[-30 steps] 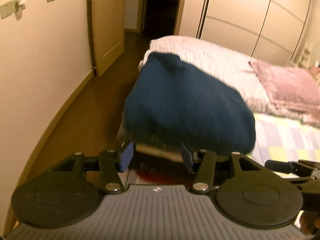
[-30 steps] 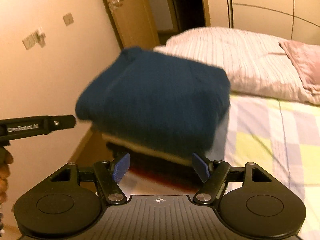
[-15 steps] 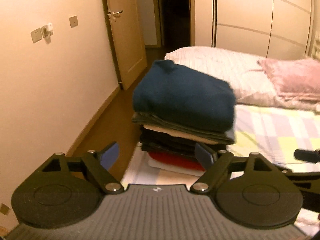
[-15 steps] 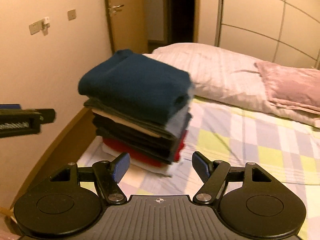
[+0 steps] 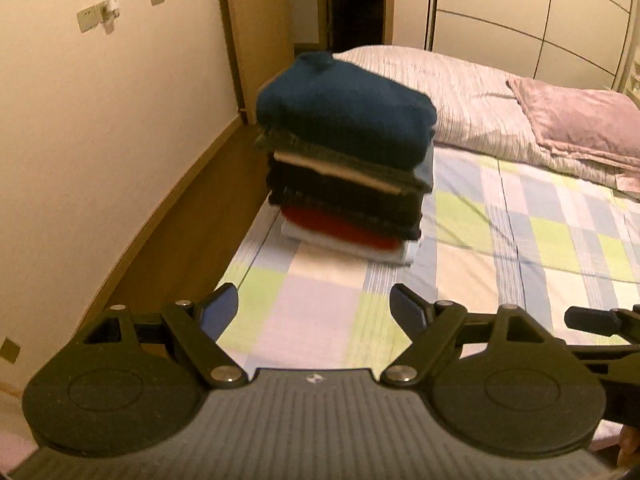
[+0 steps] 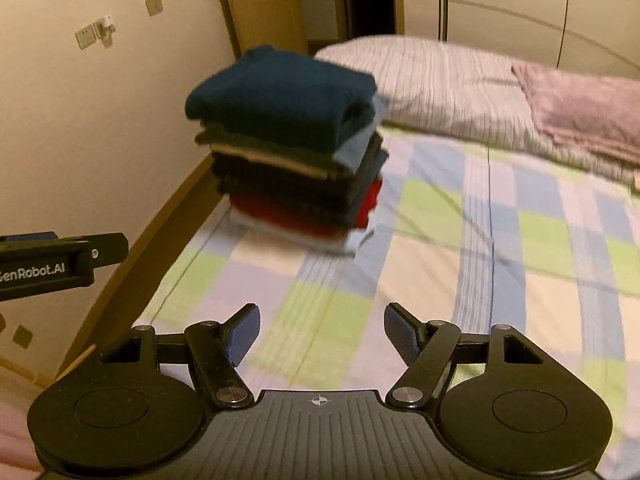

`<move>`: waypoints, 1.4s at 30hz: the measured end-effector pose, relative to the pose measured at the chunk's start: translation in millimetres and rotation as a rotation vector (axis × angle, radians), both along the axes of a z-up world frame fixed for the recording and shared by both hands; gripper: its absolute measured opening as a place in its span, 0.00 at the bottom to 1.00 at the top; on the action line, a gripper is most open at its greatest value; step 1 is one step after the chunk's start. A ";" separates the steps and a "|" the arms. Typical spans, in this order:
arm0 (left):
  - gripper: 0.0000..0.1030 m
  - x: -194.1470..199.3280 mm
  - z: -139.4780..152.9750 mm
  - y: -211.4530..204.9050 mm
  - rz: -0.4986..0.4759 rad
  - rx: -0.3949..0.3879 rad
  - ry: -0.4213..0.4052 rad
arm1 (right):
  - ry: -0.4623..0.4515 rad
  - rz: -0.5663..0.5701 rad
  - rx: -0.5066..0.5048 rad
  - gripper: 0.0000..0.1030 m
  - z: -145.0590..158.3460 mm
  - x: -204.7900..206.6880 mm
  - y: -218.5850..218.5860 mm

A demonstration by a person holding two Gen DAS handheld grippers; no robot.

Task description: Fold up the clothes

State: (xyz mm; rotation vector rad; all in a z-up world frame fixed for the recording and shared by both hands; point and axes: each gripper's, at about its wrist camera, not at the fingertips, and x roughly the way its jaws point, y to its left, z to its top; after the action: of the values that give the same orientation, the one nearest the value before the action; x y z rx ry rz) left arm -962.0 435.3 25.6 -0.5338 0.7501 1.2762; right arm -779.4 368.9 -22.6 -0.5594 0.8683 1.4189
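1. Navy-blue knit, a folded sweater, tops a tall stack of folded clothes at the far left edge of the bed, next to the wall.
2. Below it lie grey, cream, black, red and white layers, roughly squared up.
3. Left gripper hangs over the near part of the checked sheet, jaws spread as wide as they go, with nothing between them.
4. Right gripper sits just beside it to the right, jaws also wide apart and empty.
5. Both sets of jaws point toward the stack, which lies well beyond them, touching neither.
6. By my reading, the stacking step is finished, with both grippers clear of the pile.
7. No unfolded garment shows in either view, so the next move likely calls for finding another piece, if any remains.
8. Striped and pink pillows lie at the far end of the bed.
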 end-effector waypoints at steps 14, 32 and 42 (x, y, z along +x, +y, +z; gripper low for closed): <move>0.78 -10.2 3.0 6.3 -0.074 0.001 -0.009 | -0.015 -0.113 0.049 0.70 14.3 -14.6 -5.3; 0.78 -29.8 -5.5 46.9 -0.191 0.001 -0.016 | -0.012 -0.268 0.077 0.70 6.8 -43.8 23.9; 0.78 -28.3 -26.5 53.6 -0.212 -0.009 0.002 | -0.021 -0.302 0.045 0.70 -14.9 -47.8 31.8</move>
State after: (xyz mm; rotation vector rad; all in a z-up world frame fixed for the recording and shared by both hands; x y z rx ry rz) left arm -990.3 489.0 -0.9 -0.4481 0.7928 1.0774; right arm -827.1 400.7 -37.5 -0.3894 0.8628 1.1526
